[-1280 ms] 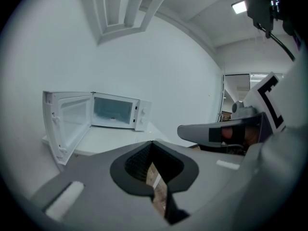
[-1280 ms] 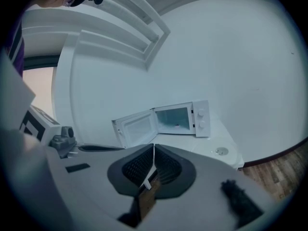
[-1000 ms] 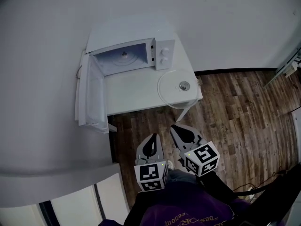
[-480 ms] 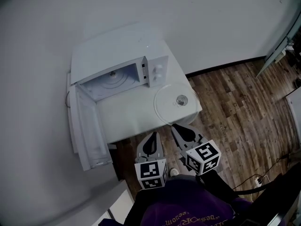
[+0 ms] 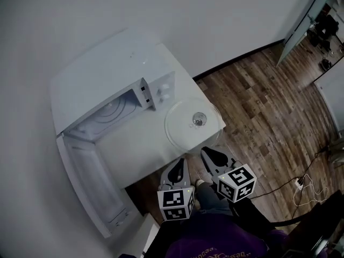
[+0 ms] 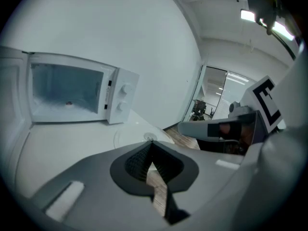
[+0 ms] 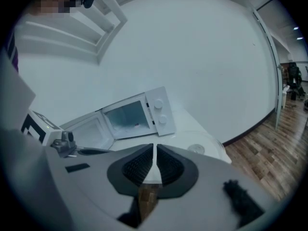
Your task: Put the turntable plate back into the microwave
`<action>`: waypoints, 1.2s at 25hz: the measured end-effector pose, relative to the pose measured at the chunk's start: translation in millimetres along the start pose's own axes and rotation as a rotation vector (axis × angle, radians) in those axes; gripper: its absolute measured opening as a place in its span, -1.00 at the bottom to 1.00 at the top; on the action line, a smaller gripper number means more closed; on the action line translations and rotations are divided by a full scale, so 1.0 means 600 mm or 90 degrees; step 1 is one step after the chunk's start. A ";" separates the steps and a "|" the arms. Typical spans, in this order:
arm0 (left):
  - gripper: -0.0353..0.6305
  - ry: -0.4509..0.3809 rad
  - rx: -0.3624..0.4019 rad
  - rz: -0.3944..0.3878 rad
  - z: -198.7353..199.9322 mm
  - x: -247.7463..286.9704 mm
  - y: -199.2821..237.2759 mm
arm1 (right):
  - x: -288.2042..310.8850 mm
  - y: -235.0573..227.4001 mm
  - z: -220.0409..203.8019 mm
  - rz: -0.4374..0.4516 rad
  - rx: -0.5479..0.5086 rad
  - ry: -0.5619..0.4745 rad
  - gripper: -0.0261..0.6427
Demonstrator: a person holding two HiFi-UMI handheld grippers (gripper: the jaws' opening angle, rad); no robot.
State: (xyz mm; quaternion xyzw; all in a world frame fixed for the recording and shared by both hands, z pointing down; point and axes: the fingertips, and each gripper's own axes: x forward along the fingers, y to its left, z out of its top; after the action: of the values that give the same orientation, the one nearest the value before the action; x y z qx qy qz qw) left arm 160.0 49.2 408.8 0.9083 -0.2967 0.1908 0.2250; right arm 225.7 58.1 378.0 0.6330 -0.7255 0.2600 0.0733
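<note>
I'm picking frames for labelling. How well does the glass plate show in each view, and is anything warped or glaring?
Head view: dim, dark corners, turntable plate faint but sharp. Left gripper view: heavy fisheye, ceiling lights glare, plate nearly invisible. Right gripper view: equally warped, plate pale and soft.

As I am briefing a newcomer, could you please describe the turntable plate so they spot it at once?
On the white table, beside the open microwave, lies the turntable plate. It is the only clear round disc there, with a small hub at its centre.
</note>
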 end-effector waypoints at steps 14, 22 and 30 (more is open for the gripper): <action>-0.40 0.108 -0.467 -0.087 -0.182 0.162 -0.046 | 0.004 -0.180 -0.157 -0.012 0.210 0.135 -0.47; -0.26 0.015 -0.674 -0.076 -0.186 0.237 -0.035 | 0.063 -0.224 -0.203 0.047 0.378 0.144 -0.44; -0.41 -0.097 -0.755 -0.114 -0.159 0.264 -0.021 | 0.090 -0.225 -0.209 0.090 0.500 0.117 -0.46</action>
State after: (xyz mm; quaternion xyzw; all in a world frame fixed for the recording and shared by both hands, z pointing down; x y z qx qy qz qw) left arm 266.5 36.1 560.2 0.6607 -0.2902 -0.0924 0.6860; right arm 316.7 60.8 547.1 0.5356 -0.6031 0.5771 -0.1278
